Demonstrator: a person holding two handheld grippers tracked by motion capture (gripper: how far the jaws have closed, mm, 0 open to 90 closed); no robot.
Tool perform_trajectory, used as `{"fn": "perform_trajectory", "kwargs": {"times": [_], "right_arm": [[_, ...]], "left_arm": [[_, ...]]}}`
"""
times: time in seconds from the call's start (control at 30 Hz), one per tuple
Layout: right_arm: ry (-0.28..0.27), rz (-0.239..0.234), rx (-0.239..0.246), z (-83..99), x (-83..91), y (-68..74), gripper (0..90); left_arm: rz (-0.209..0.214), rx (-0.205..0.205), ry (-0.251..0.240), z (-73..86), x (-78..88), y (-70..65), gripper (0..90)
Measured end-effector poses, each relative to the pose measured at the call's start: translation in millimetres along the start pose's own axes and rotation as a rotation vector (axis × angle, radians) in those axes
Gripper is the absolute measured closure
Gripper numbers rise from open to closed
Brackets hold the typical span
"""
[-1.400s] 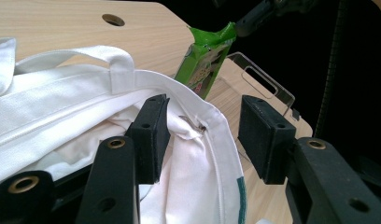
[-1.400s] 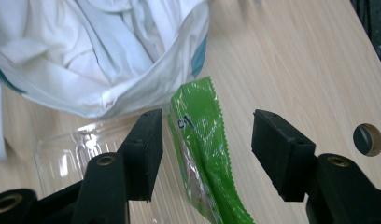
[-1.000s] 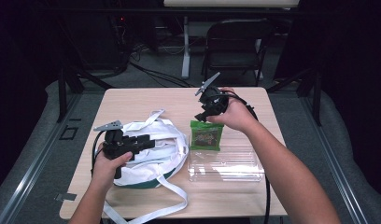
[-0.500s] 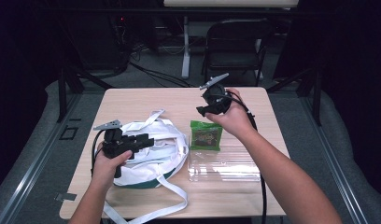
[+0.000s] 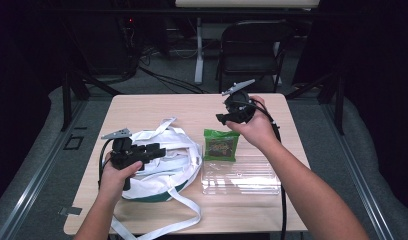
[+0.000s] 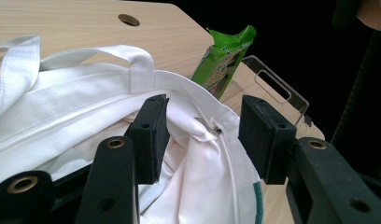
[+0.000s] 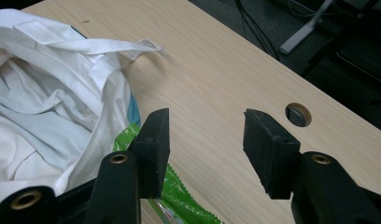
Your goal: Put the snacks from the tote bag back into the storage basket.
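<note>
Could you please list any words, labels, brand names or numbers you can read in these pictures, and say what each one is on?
Green snack packet: it carries printing, too small and blurred to read.
White tote bag: small label near a strap, illegible.
Clear plastic tray: no text.
Nothing else carries readable writing.

Two black jaws of the claw [image 7: 205, 140] are seen rising from the bottom edge, and they are held apart with nothing between them except bare wood. Under them the counter [image 7: 216, 79] is spread, and a round hole [image 7: 298, 114] is cut in it just beyond the right jaw. At the left a white bag [image 7: 53, 102] is laid, crumpled, with one strap stretched over the wood. A green packet [image 7: 172, 198] is partly covered by the left jaw, touching the bag.
</note>
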State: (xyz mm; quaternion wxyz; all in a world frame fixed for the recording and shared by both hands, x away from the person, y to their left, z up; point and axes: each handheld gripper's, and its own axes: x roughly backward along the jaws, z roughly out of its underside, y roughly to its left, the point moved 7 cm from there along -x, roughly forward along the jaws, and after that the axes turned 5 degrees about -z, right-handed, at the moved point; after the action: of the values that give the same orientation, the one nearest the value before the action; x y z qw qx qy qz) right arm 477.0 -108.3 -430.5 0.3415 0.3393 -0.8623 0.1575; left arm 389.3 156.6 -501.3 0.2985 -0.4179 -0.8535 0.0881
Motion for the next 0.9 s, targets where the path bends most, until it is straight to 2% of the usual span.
{"fn": "perform_trajectory", "kwargs": {"times": [0.67, 0.9], "right_arm": [[-0.019, 0.020, -0.027, 28.4, 33.6, -2.4, 51.3], [-0.063, 0.032, -0.031, 42.4, 50.2, 2.5, 51.7]], "left_arm": [[-0.004, -0.005, -0.007, -0.6, 1.4, -2.3, 52.3], [-0.007, -0.010, -0.003, -0.2, 0.8, -3.0, 52.3]]}}
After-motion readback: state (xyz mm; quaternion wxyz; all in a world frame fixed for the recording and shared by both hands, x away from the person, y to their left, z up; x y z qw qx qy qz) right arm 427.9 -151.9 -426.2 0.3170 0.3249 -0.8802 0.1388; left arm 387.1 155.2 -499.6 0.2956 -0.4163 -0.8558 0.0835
